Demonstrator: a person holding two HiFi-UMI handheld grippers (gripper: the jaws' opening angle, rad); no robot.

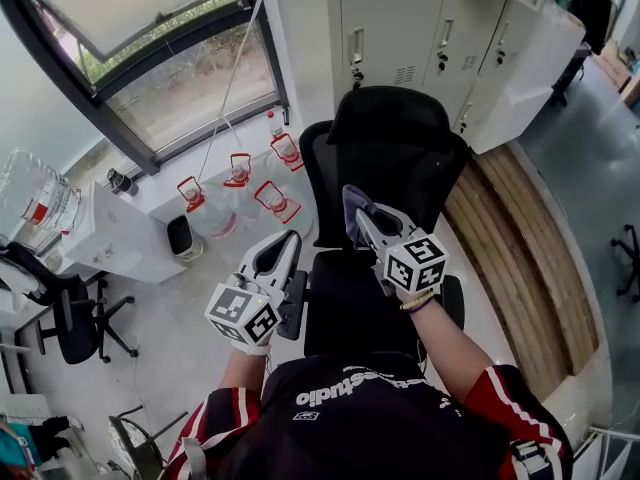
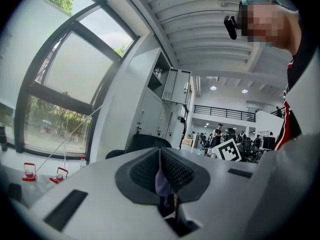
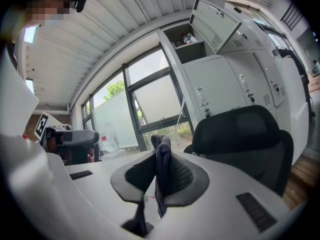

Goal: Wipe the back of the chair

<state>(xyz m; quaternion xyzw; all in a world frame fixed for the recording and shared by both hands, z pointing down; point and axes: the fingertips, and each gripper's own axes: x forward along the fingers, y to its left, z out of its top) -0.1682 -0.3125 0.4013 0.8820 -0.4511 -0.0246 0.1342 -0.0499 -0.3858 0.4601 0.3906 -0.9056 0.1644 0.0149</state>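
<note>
Apparently not begun: right gripper (image 1: 362, 218) jaws clamp cloth (image 1: 353, 201), off chair (image 1: 395, 148) back; left gripper (image 1: 288, 242) jaws closed on pale scrap (image 2: 161, 182). Whole back left to wipe.

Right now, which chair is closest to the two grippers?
The big black chair with the headrest, just in front of the left gripper and right gripper. The small black chair stands far off to the left.

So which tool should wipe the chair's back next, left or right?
Right, probably. The right tool grips the cloth and sits close to the chair back. The left tool pinches only a small purple scrap, lower and off to the side.
</note>
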